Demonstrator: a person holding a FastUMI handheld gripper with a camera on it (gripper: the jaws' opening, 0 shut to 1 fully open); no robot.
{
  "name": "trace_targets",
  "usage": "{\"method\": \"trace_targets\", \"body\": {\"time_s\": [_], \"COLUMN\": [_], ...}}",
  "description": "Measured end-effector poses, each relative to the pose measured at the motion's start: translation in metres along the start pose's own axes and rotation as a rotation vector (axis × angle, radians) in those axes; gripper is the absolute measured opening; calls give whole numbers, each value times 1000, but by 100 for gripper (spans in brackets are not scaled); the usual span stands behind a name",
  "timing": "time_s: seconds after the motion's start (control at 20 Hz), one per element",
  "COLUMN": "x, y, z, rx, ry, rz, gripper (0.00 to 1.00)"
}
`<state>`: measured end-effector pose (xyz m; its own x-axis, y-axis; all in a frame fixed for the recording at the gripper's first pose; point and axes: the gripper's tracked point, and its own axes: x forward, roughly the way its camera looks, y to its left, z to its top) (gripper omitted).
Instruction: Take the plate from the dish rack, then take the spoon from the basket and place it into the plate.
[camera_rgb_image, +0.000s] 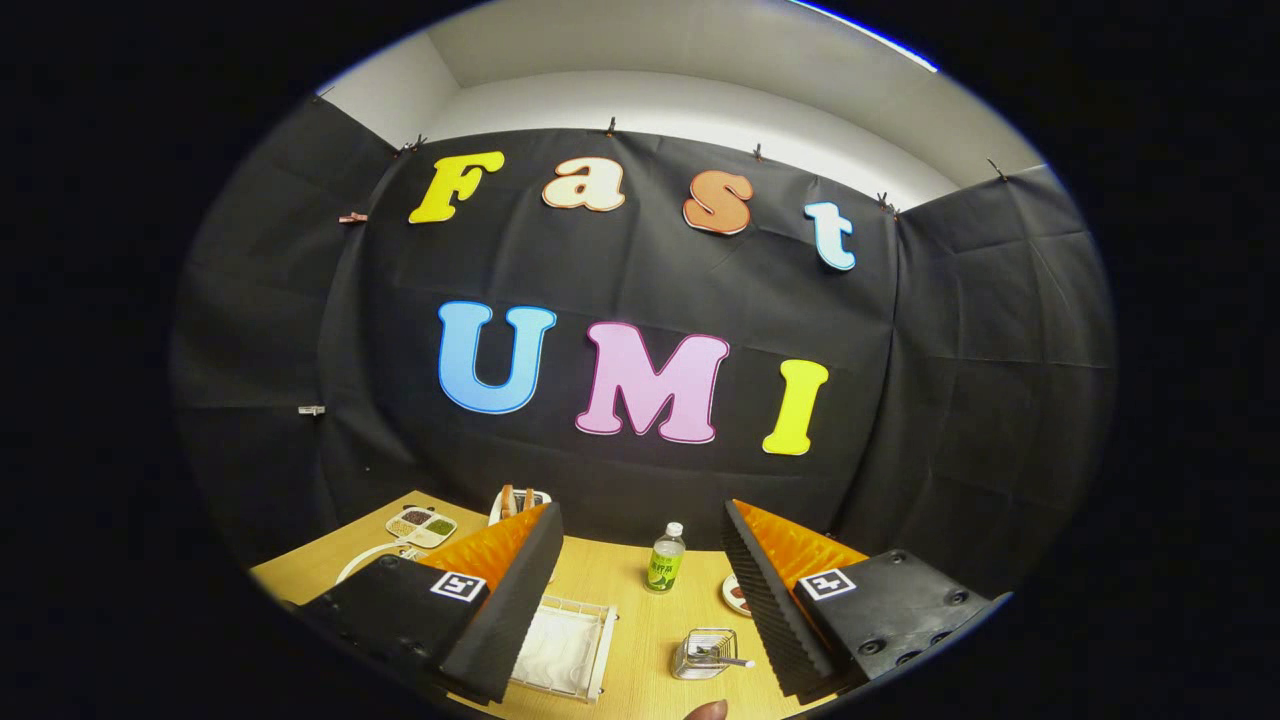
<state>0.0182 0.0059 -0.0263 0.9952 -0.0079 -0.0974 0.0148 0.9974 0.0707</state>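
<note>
gripper (640, 590) high above table (640, 610), jaws wide, empty. dish rack (562, 650) partly hidden by one finger; descent could clip its wire rim.

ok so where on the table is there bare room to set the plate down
Bare wood lies between the dish rack, bottle and spoon basket, under the open gripper. The far left is crowded by a divided tray.

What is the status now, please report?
Gripper open, holding nothing, high above table. Dish rack below, by one finger; spoon in basket between fingers. Bottle beyond, not in the way.
</note>
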Motion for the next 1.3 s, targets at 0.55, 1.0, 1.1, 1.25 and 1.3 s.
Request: {"method": "trace_targets", "body": {"time_s": [0.55, 1.0, 1.1, 1.25, 1.3], "x": [57, 96, 99, 101, 102], "y": [87, 153, 163, 175, 177], "z": [-80, -203, -229, -265, -276], "rx": [64, 58, 74, 75, 78], "ry": [394, 743, 801, 884, 912], "rz": [126, 84, 57, 13, -6], "gripper": [98, 87, 83, 82, 81]}}
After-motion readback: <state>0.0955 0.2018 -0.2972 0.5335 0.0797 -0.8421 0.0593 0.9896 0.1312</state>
